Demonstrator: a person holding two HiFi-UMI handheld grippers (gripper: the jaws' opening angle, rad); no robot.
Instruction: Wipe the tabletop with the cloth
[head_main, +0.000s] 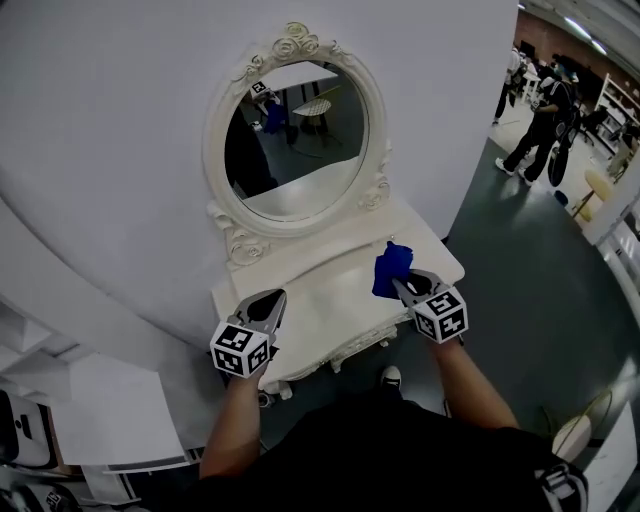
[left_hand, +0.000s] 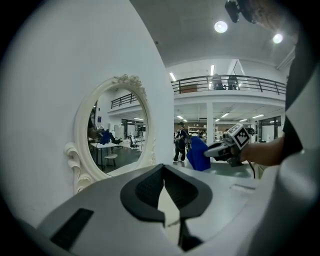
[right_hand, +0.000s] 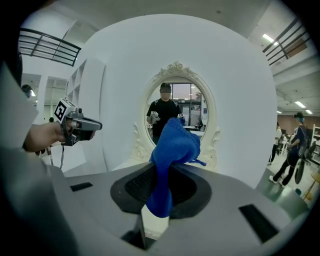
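The white vanity tabletop (head_main: 315, 300) stands against a white wall. A blue cloth (head_main: 392, 268) is bunched between the jaws of my right gripper (head_main: 403, 286), which is shut on it over the right half of the tabletop. In the right gripper view the cloth (right_hand: 172, 145) sticks up out of the right gripper (right_hand: 162, 171). Whether it touches the top I cannot tell. My left gripper (head_main: 272, 300) hovers over the left front part of the tabletop, jaws shut with nothing in them. The left gripper view shows its tips (left_hand: 163, 167) together, with the cloth (left_hand: 197, 156) further off.
An oval mirror (head_main: 295, 130) in an ornate white frame rises at the back of the tabletop. A low white cabinet (head_main: 110, 410) stands at the lower left. Dark floor lies to the right, where people (head_main: 540, 120) stand far off.
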